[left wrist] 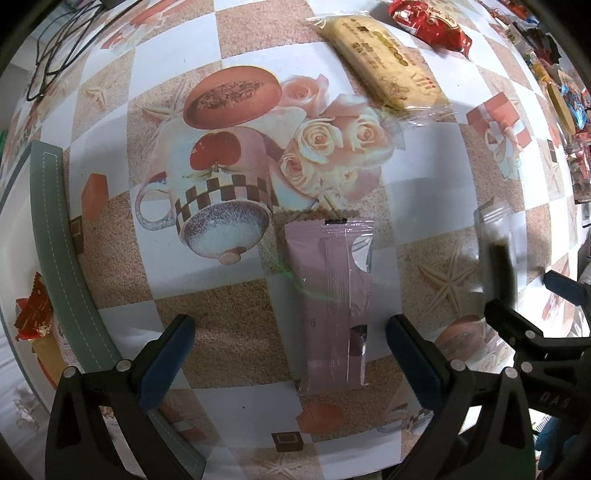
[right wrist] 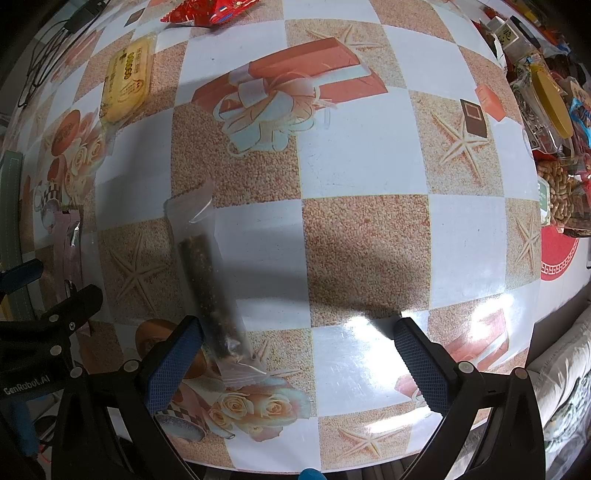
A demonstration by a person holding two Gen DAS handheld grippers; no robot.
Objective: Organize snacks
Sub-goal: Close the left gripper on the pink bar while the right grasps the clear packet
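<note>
A mauve snack packet (left wrist: pixel 332 306) lies flat on the patterned tablecloth. My left gripper (left wrist: pixel 290 328) hovers over it, open wide, its pads clear of the wrapper. A clear wrapper with a dark stick inside (right wrist: pixel 210 284) lies just inside the left finger of my right gripper (right wrist: pixel 299 328), which is open and holds nothing. The same clear wrapper (left wrist: pixel 498 251) appears at the right of the left wrist view. A yellow biscuit packet (left wrist: pixel 384 62) and a red packet (left wrist: pixel 428 22) lie farther off.
A green-rimmed white tray (left wrist: pixel 55 240) stands at the left with a red-and-yellow snack (left wrist: pixel 33 317) in it. Several jars and snack bags (right wrist: pixel 554 147) crowd the right side, with peanuts (right wrist: pixel 561 199) among them. Black cables (left wrist: pixel 51 48) lie at the far left.
</note>
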